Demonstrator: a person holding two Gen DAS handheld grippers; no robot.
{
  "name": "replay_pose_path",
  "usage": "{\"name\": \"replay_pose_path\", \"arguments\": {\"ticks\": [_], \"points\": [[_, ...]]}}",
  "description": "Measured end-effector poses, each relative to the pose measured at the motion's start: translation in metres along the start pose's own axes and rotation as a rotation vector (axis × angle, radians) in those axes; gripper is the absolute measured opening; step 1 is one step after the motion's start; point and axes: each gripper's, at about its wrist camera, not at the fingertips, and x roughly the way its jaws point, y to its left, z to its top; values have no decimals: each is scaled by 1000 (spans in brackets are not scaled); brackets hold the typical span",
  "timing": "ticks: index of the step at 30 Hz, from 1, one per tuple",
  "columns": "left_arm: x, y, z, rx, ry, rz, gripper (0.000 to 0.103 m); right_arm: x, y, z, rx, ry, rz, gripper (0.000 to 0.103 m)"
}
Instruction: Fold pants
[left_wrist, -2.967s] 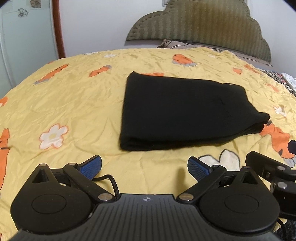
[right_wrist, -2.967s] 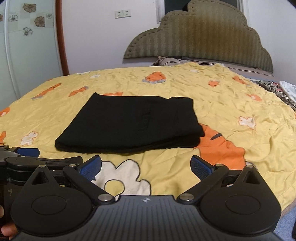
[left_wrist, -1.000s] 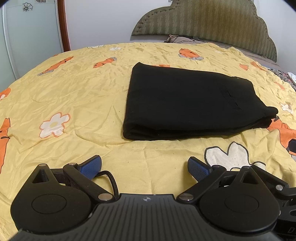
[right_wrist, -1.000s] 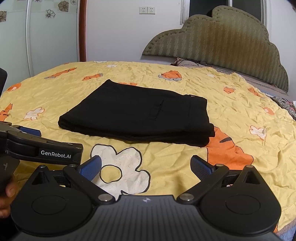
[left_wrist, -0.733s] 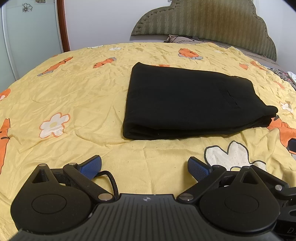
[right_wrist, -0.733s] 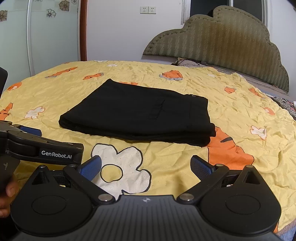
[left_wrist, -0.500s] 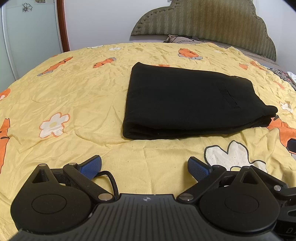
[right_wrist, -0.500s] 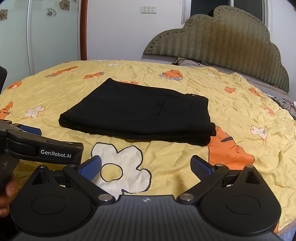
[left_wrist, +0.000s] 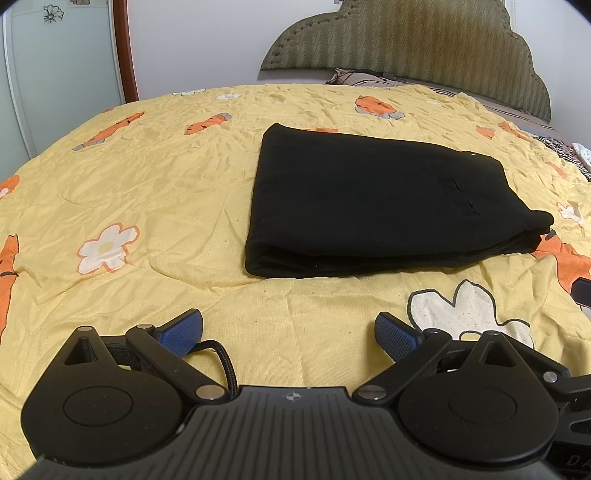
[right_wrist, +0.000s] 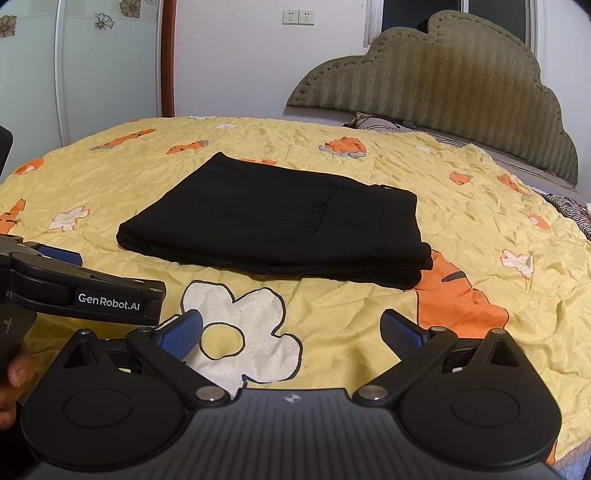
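Observation:
The black pants lie folded into a flat rectangle on the yellow bedspread; they also show in the right wrist view. My left gripper is open and empty, held back from the near folded edge of the pants. My right gripper is open and empty over a white flower print, short of the pants. The left gripper's body shows at the left of the right wrist view.
A padded green headboard and a pillow stand at the far end of the bed. A wardrobe door and wall are at the left. The bed edge falls away at the right.
Over the last second almost nothing moves. Since three seconds ago both grippers have pulled back and risen a little; the pants lie as before.

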Motion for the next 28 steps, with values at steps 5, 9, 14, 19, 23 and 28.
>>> {"name": "replay_pose_path", "arguments": {"ticks": [5, 9, 14, 19, 23, 28], "points": [[1, 0, -1, 0, 2, -6, 101, 0, 0, 0, 0, 2, -1, 103], [1, 1, 0, 2, 1, -5, 101, 1, 0, 0, -1, 4, -4, 103], [1, 1, 0, 9, -1, -10, 101, 3, 0, 0, -4, 11, -11, 103], [-14, 25, 11, -49, -41, 2, 101, -7, 0, 8, -13, -59, 56, 103], [-36, 87, 24, -245, -159, 110, 101, -16, 11, 23, -83, -185, 276, 103], [-56, 183, 24, -475, -233, 303, 101, 5, 73, 41, -457, -211, 466, 103]]}}
